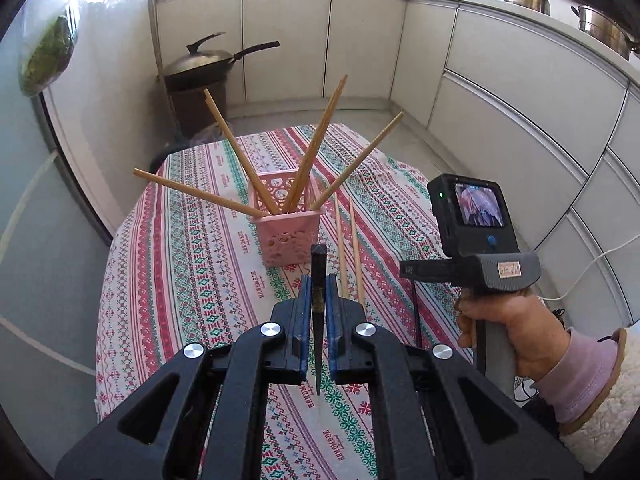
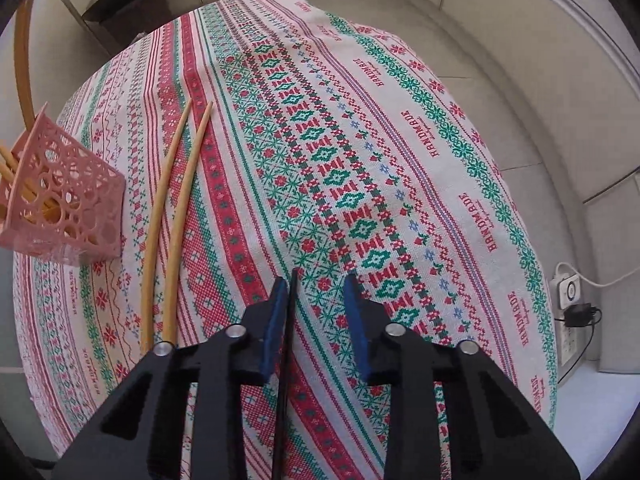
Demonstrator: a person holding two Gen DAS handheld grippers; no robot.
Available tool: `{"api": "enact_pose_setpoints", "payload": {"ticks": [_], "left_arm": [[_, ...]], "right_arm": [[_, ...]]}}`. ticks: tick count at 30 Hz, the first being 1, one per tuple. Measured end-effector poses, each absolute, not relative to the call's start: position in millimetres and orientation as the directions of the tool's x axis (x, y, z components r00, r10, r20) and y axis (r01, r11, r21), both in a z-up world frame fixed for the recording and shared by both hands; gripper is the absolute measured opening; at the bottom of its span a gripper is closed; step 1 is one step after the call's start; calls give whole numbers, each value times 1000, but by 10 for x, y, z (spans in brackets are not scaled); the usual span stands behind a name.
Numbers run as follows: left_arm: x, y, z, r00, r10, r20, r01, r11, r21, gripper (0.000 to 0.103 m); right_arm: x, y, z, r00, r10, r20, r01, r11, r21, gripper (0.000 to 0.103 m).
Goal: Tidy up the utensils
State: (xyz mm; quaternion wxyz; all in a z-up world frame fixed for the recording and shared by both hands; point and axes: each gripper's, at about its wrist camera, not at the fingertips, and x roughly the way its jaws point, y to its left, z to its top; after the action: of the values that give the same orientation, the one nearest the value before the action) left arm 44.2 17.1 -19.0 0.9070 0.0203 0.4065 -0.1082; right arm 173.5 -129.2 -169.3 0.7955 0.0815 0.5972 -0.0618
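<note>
A pink lattice holder [image 1: 286, 236] stands mid-table with several bamboo chopsticks [image 1: 316, 148] fanned out of it; it also shows in the right wrist view [image 2: 68, 200]. Two more bamboo chopsticks [image 1: 348, 248] lie on the cloth to its right, also in the right wrist view [image 2: 172, 220]. My left gripper [image 1: 319, 280] is shut on a black chopstick [image 1: 318, 276], held upright just in front of the holder. My right gripper [image 2: 318, 280] is open above the cloth; a black chopstick [image 2: 289, 320] lies along its left finger.
A patterned tablecloth [image 2: 400, 140] covers the small table. A black wok [image 1: 204, 64] sits on a stand behind the table. White cabinets [image 1: 500, 92] curve around. A power strip [image 2: 570, 312] lies on the floor at right.
</note>
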Motion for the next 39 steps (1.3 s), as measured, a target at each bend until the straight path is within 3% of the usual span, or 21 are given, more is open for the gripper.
{"api": "enact_pose_setpoints", "payload": {"ticks": [2,3,9,22,39], "left_arm": [[437,175,-183,652,-172,-739,208,977,-44,6],[434,178,-182,654,-169,-737,206,978,-41,6],[405,247,-156,671,-144,-728,177,984,-32,6],[317,254,-51,702,-130,-700,151,988,-32,6],[278,368,33,717,-101,-690,80,995,-63,6]], "right_arm": [[1676,-1293,-1701,282,15,-959,191,979,71,7],[1655,-1307,-1707,279,39,-959,193,976,96,6],[1533,-1537,-1571,318,188,-929,212,941,263,5],[758,-1917,-452,573,297,-764,58,915,399,4],[194,-2222,208,705,389,-593,-20,846,532,4]]}}
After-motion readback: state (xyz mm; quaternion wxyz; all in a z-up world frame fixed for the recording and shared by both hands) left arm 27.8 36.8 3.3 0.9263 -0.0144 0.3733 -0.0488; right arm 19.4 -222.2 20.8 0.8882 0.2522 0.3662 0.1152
